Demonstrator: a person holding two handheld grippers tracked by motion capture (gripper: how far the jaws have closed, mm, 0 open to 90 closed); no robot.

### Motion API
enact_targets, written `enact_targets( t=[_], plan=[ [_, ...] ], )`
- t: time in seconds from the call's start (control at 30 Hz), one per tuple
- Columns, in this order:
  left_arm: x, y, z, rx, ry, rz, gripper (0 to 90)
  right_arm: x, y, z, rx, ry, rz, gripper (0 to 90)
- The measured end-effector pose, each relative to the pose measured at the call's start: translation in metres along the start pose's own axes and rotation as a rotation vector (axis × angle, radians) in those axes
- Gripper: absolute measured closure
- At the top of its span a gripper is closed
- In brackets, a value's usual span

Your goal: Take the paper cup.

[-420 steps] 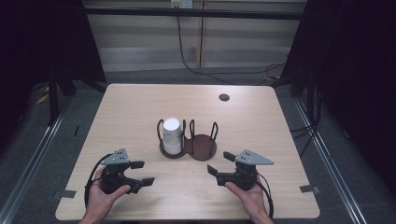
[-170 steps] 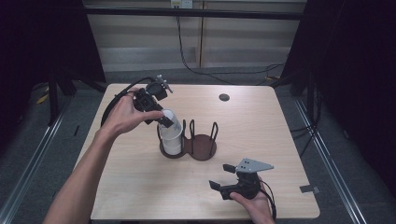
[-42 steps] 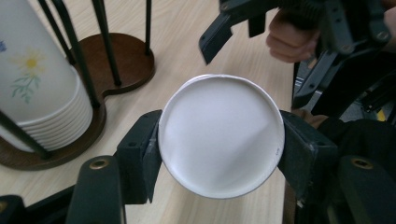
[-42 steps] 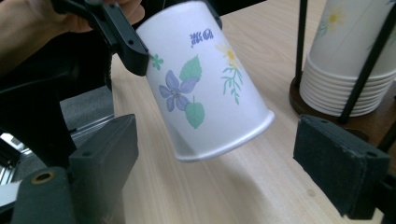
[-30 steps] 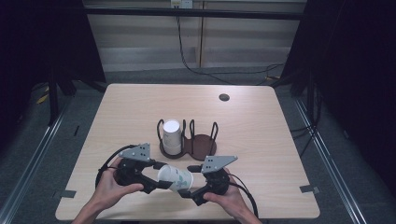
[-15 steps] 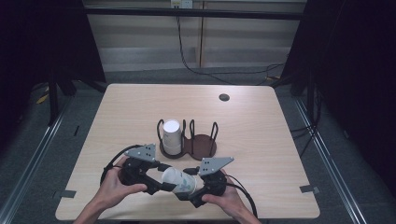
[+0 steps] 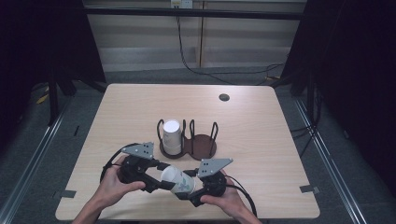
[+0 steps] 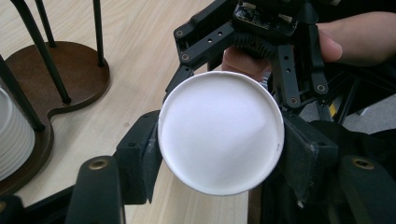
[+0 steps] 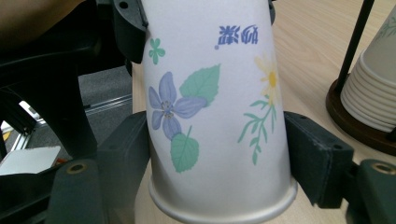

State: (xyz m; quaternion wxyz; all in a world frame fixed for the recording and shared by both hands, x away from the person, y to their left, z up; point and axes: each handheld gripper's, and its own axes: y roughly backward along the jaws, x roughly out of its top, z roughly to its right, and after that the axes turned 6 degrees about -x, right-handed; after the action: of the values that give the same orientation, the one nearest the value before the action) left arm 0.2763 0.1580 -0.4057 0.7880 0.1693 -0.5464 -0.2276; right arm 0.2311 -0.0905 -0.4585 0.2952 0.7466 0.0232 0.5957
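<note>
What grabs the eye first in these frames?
A flowered paper cup held on its side between both grippers near the table's front edge: the left gripper clamps its base end, and the right gripper has just been closing around the rim end. Behind it, a stack of cups sits in a dark wire holder.

You have a white paper cup (image 9: 219, 107) printed with a purple flower, green leaves, a yellow daisy and blue lettering. Its base (image 8: 221, 133) is plain white. The fingers (image 9: 126, 163) are black, the cup holder (image 7: 189, 144) dark brown, the desk (image 7: 261, 126) pale wood.
</note>
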Motion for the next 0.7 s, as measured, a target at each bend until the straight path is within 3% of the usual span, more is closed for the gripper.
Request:
enact_targets(
  t=[0.13,0.23,0.4,0.6,0.7],
  plan=[
    [-0.0024,0.0,-0.0027,-0.005,0.021,0.007,36.0,0.0004,0.0007,-0.0002,-0.002,0.003,-0.01,28.7],
    [-0.003,-0.0007,-0.003,-0.005,0.013,0.0,35.4,0.0005,0.0013,0.0006,-0.002,0.002,-0.014,29.1],
    [-0.0016,-0.004,-0.0025,-0.001,0.004,-0.012,26.0,0.0006,0.0021,0.0016,0.002,-0.002,-0.023,29.7],
    [-0.0012,-0.0002,-0.0011,0.034,-0.009,-0.016,20.5,0.0006,0.0045,0.0035,-0.001,-0.011,-0.023,29.8],
    [-0.0018,0.0009,-0.0005,0.059,0.009,-0.013,21.4,0.0008,0.0055,0.0039,-0.006,-0.011,-0.03,29.8]
  ],
)
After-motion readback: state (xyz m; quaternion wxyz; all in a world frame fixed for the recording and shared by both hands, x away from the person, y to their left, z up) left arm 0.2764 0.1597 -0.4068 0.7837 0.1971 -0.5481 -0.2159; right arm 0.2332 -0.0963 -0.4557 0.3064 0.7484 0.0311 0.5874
